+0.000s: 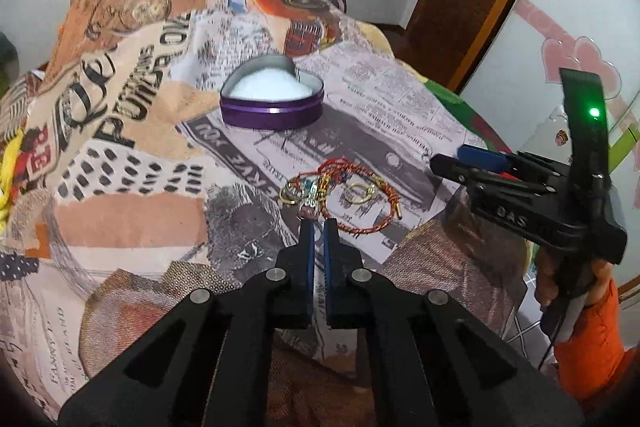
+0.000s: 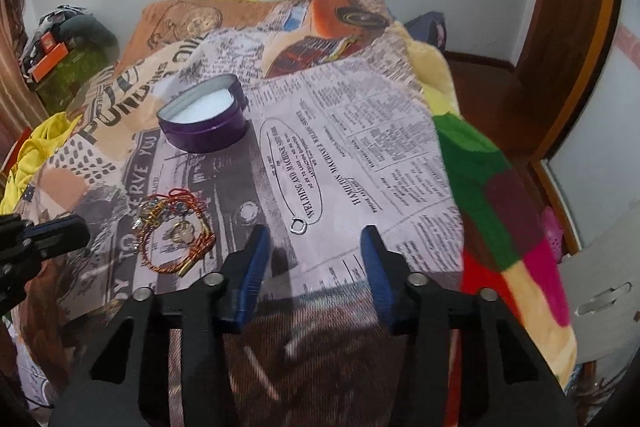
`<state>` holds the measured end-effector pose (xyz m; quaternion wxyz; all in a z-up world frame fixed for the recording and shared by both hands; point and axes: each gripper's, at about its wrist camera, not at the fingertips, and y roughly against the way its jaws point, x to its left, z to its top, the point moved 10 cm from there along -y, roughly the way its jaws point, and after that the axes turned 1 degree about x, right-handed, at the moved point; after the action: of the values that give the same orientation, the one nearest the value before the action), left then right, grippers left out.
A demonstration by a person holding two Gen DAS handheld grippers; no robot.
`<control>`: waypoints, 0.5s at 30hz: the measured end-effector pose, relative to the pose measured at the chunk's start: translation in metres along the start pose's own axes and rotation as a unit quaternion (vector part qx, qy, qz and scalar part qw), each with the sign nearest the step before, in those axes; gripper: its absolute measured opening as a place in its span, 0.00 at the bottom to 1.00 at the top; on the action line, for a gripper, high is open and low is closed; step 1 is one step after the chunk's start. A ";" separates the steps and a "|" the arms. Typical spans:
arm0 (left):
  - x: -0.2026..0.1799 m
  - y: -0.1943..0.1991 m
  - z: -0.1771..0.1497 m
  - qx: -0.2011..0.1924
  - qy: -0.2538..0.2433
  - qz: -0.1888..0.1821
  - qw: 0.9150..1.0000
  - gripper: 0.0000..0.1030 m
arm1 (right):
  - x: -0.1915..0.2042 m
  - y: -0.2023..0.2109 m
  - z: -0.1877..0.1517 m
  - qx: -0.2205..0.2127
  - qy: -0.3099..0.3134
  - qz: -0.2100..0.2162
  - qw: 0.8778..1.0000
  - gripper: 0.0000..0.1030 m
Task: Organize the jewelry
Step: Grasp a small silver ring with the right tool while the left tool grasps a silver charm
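A purple heart-shaped tin (image 1: pixel 272 99) with white padding stands open on the printed cloth; it also shows in the right wrist view (image 2: pixel 204 121). A pile of jewelry (image 1: pixel 340 195) lies nearer: red-gold cord bracelets, gold rings and a small beaded piece. My left gripper (image 1: pixel 319 223) is nearly shut, its tips at the pile's near edge by a small clear piece; whether it holds it is unclear. My right gripper (image 2: pixel 316 233) is open and empty, just before a small silver ring (image 2: pixel 299 225). The pile (image 2: pixel 176 231) lies to its left.
The printed newspaper-pattern cloth (image 1: pixel 380 79) covers a soft raised surface. A colourful blanket (image 2: pixel 500 207) hangs at the right edge. A wooden door frame (image 2: pixel 568 47) and white wall are behind. Yellow fabric (image 2: pixel 36 151) lies at the left.
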<state>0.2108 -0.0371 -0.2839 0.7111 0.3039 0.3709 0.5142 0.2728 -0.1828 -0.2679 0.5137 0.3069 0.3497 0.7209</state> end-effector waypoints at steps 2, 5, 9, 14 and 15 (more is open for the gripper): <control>0.002 -0.005 -0.002 0.007 0.005 -0.003 1.000 0.04 | 0.001 -0.007 -0.001 0.006 0.002 0.001 1.000 0.33; 0.005 -0.011 -0.005 0.017 0.005 0.002 1.000 0.07 | 0.004 -0.009 0.000 0.001 0.013 -0.002 1.000 0.32; 0.004 -0.016 -0.007 0.023 0.009 -0.002 1.000 0.08 | 0.010 -0.015 -0.001 0.003 0.034 -0.005 0.999 0.15; 0.002 -0.017 -0.009 0.029 0.004 0.001 1.000 0.11 | 0.013 -0.014 -0.002 0.002 0.039 -0.001 0.999 0.09; 0.002 -0.018 -0.009 0.030 0.003 0.001 1.000 0.13 | 0.012 -0.012 -0.002 0.002 0.035 0.003 0.999 0.09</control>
<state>0.2123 -0.0402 -0.3037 0.6999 0.3240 0.3884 0.5043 0.2740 -0.1693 -0.2775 0.4982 0.2840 0.3682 0.7318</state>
